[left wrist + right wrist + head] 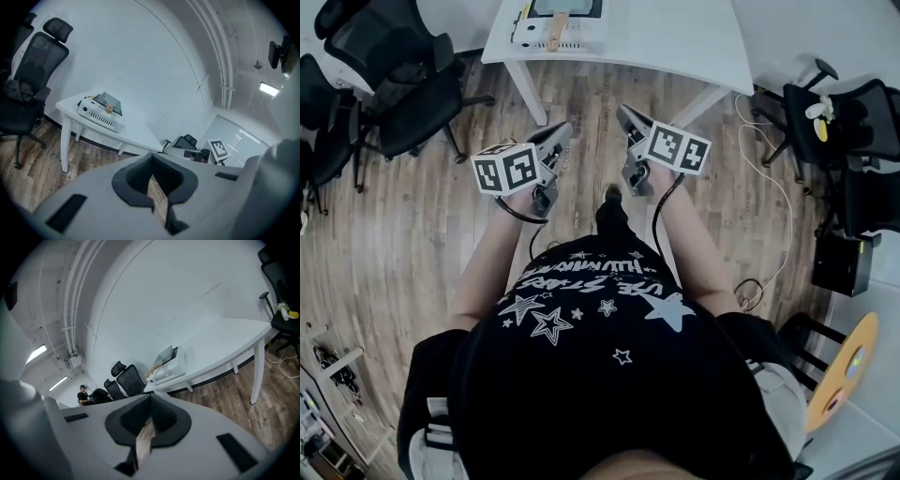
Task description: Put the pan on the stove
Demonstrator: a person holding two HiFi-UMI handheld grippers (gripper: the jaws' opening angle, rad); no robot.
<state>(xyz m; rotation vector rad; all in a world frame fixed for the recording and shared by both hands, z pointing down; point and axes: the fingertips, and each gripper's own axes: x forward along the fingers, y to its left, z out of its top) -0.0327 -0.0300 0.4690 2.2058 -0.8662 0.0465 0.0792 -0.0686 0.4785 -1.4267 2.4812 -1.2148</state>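
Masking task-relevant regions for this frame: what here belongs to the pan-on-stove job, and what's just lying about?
Job:
left gripper and right gripper, both shut and empty
white table
white appliance on it, likely the stove, with a wooden piece on top
No pan clearly recognisable.

Lying about:
black office chairs
white cable on the floor
black box
yellow disc

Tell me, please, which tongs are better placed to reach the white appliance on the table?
Left, probably: the left tongs point almost straight at the white appliance on the table; the right tongs sit off to its side. Both are shut, empty.
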